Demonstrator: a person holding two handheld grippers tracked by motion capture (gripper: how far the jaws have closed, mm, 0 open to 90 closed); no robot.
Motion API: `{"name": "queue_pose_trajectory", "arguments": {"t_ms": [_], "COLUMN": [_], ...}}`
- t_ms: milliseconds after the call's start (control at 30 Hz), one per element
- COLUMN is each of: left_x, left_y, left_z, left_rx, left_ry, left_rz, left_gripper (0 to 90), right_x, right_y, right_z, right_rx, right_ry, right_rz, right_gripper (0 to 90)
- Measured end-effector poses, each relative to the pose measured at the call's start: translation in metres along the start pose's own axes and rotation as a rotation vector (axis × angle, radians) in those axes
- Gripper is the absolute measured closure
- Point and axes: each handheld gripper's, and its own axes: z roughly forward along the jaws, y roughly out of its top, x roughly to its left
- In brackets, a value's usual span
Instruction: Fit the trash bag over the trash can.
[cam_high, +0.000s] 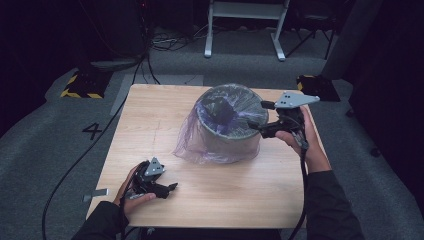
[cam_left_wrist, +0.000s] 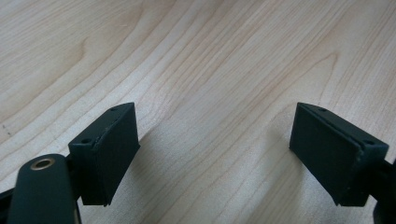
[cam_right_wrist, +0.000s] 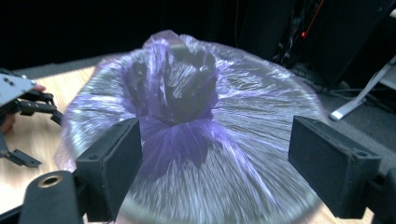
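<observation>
Nearest the high camera, the left tool is resting low over the table close to its near left corner, held in the person's left hand. Its own view is showing its jaws standing wide apart with nothing between them, and bare pale wood grain lying beneath and beyond them.

Farther in, the round grey bin is standing upright on the table, a little right of centre and toward the far edge. A thin purple plastic bag is lining it: the film is stretching over the rim, dipping into the opening in a crumpled fold, and spilling down the outside onto the table on the bin's left side.

At the bin's right side, the right tool is reaching in toward the rim, held in the person's right hand near the table's right edge. From its own view, its jaws are spread wide, one to either side of the bag-covered mouth, gripping nothing; whether they are touching the film cannot be told. In that same view the left tool is showing farther off at the left.
</observation>
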Motion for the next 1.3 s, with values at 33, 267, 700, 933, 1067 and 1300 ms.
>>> {"name": "queue_pose_trajectory", "arguments": {"t_ms": [33,267,700,933,1067,1300], "left_x": [0.000,0.000,0.000,0.000,0.000,0.000], "left_y": [0.000,0.000,0.000,0.000,0.000,0.001], "left_z": [0.000,0.000,0.000,0.000,0.001,0.001], "left_rx": [0.000,0.001,0.001,0.001,0.001,0.001], "left_ry": [-0.001,-0.001,-0.005,-0.009,-0.012,-0.012], "left_rz": [-0.001,-0.001,0.002,0.008,0.011,0.012], "left_gripper": [14.8,14.7,14.6,14.6,14.6,14.6], "right_x": [0.000,0.004,0.004,0.002,0.001,0.004], "right_y": [0.002,0.006,0.001,-0.002,-0.003,-0.001], "right_z": [0.005,0.031,0.056,0.061,0.061,0.057], "right_rx": [0.015,0.112,0.260,0.303,0.333,0.289], "right_ry": [0.003,0.035,0.017,0.025,0.030,0.008], "right_rz": [-0.002,0.002,0.050,0.078,0.090,0.068], "right_gripper": [17.8,17.9,17.2,14.9,15.7,16.5]}}
